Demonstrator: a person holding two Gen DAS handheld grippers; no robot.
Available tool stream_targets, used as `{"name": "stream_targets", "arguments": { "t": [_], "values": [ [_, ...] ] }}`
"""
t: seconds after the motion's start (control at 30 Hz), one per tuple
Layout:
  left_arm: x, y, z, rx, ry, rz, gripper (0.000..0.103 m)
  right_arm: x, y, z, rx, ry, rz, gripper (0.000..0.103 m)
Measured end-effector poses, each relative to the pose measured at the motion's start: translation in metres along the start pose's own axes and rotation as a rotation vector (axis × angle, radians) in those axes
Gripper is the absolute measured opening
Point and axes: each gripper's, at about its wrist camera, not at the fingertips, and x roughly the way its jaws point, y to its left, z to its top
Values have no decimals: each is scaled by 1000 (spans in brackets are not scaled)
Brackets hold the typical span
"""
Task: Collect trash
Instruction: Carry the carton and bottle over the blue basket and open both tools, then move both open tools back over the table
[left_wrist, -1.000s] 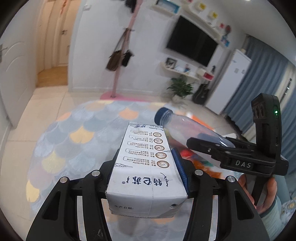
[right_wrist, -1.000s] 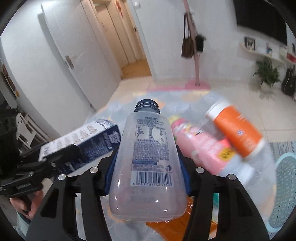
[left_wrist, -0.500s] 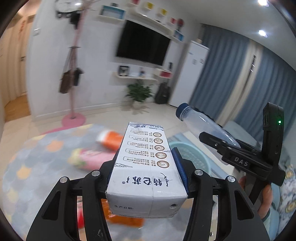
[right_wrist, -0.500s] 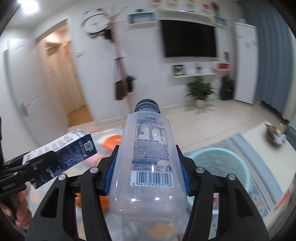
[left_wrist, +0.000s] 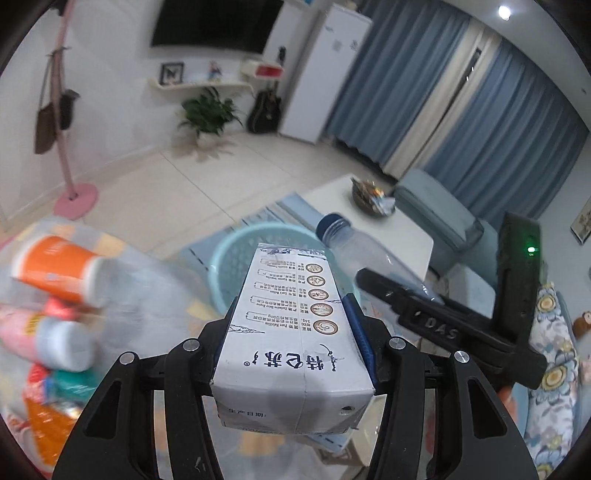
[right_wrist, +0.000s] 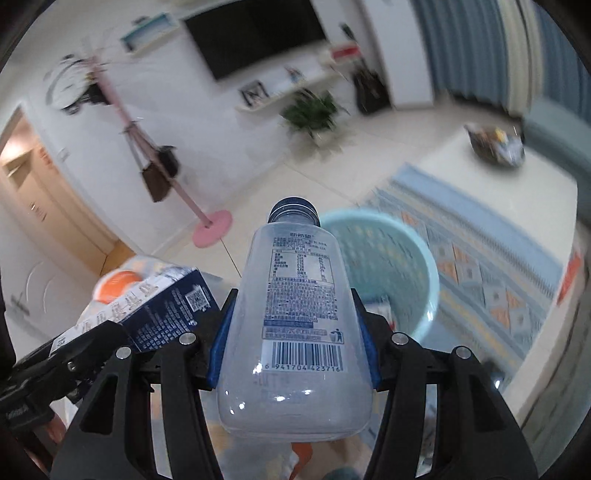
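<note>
Carrying a milk carton (left_wrist: 295, 325) clamped in the left gripper (left_wrist: 295, 343) and a clear bottle (right_wrist: 295, 314) clamped in the right gripper (right_wrist: 295, 343), both near the teal basket (right_wrist: 424, 258); neither dropped yet, more trash (left_wrist: 55, 269) remains on the rug.

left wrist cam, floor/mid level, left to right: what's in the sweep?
Orange-capped bottle → teal basket → milk carton → clear bottle held by right gripper → sofa.

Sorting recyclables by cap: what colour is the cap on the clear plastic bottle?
Dark blue cap on the clear plastic bottle, clearest in the right wrist view.
</note>
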Motion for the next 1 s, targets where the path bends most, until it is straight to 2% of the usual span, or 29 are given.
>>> {"name": "stream_targets", "arguments": {
  "t": [0.23,0.3,0.37,0.4,0.43,0.67,0.77,1.0],
  "values": [
    [69,2,-3,-18,110,29,52,57,-54,-19,136,161,-87,53],
    [82,6,-1,-34,132,47,52,64,-60,-20,149,171,-97,54],
    [90,12,1,-52,132,63,59,68,-67,-19,163,174,-99,56],
    [90,14,1,-56,125,63,64,70,-69,-17,166,176,-90,56],
    [90,17,2,-61,116,64,65,71,-70,-17,168,175,-74,56],
    [70,15,-2,-91,47,50,67,55,-66,-10,139,101,-44,56],
    [61,15,-1,-101,18,46,67,45,-58,-9,115,66,-57,56],
    [19,15,-13,-76,-61,69,68,26,-31,-13,59,21,-35,56]
  ]
}}
